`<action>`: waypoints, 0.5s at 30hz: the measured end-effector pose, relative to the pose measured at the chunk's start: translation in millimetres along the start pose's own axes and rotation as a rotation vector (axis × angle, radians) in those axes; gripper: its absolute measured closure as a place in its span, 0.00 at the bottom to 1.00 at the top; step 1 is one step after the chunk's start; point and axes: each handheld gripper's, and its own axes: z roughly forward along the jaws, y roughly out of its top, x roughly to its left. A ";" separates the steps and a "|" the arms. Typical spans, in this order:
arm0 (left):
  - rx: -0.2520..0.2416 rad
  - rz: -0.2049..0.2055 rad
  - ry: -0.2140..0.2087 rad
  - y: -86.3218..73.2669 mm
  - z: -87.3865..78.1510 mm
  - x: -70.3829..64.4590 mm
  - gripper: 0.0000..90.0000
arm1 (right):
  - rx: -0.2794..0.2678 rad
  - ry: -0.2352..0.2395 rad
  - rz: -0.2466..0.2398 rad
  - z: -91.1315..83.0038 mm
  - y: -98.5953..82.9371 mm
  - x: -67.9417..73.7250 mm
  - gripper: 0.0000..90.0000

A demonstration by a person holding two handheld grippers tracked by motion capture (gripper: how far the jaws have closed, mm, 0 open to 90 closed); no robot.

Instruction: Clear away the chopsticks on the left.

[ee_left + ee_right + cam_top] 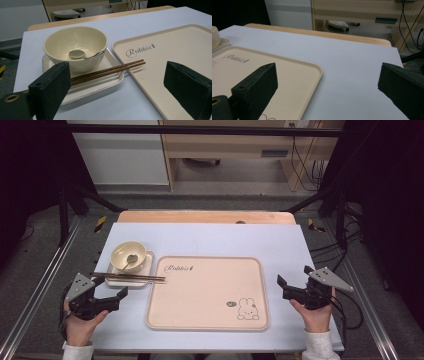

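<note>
We are reading "Rabbit" in script lettering on the beige tray [175, 50], at its far-left corner; a small mark beside the rabbit drawing is staying illegible.

Cream bowl [129, 255], brown chopsticks [129, 277], beige rabbit-print tray [207, 292], black tools

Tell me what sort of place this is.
Probably a lab rig for recording table tasks, not a dining room: a black frame surrounds the table, loose cables hang behind, and a tray, bowl and chopsticks are staged.
</note>
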 end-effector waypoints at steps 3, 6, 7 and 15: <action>0.003 0.006 -0.002 0.1 -0.7 0.5 0.08 | 0.004 0.005 0.004 1.1 -0.4 0.8 0.03; 0.012 0.017 -0.009 -0.4 -1.0 2.4 0.08 | 0.008 0.009 0.002 2.0 -1.2 2.5 0.03; 0.021 0.029 -0.018 -0.7 -1.2 4.2 0.08 | 0.013 0.007 0.001 2.3 -1.4 2.8 0.03; 0.076 0.090 -0.043 -1.5 -0.7 10.9 0.10 | 0.022 0.002 -0.004 2.4 -2.4 5.0 0.03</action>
